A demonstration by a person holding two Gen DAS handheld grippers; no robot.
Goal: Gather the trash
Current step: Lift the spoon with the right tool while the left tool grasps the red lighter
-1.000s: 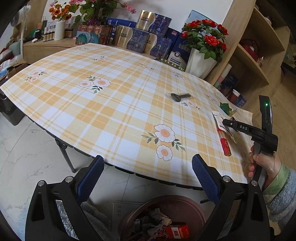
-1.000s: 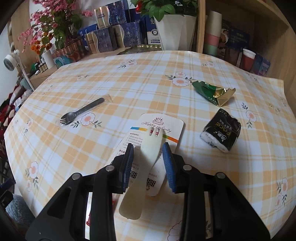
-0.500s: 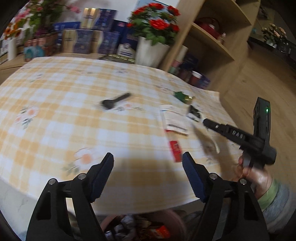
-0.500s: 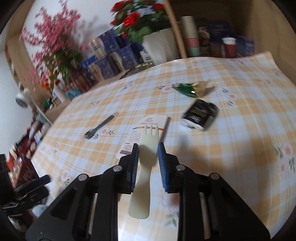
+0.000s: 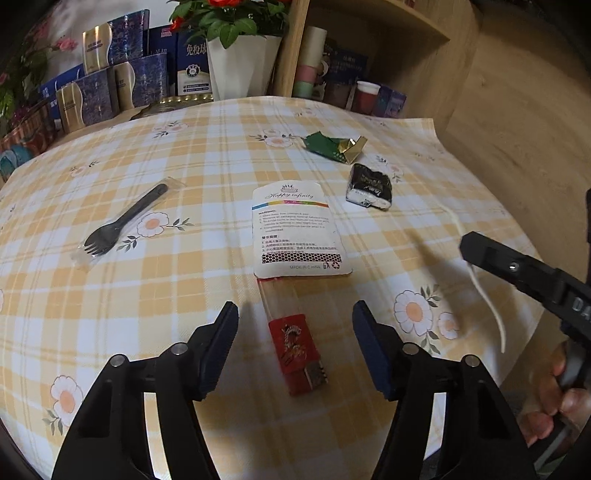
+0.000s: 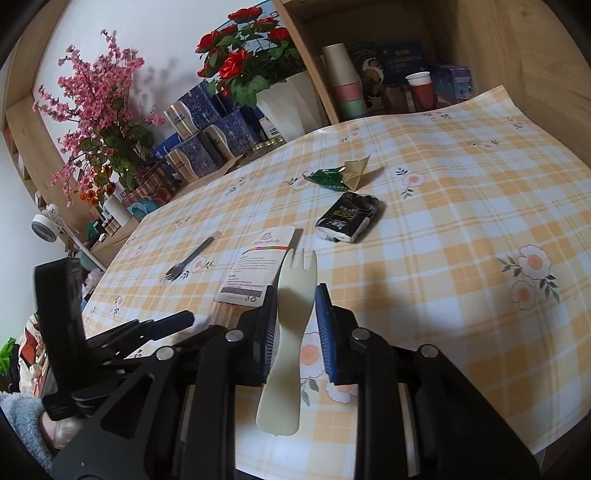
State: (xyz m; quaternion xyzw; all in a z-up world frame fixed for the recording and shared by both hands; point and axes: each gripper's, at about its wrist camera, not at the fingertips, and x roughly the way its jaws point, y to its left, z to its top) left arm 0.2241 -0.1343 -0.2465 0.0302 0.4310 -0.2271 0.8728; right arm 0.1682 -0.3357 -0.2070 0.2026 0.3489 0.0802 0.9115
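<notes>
The right hand-held gripper [image 6: 293, 325] clamps a cream fork [image 6: 288, 332] (left hand-held gripper [image 5: 293, 347] closing, empty).

Wooden shelving [image 5: 402, 33] stands behind a checked, flowered tablecloth [image 5: 207, 147].

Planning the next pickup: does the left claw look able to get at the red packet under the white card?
Probably yes. The left claw hangs just above the red packet, jaws closing either side of it, nothing between. The white card overlaps only the packet's clear far end.
</notes>
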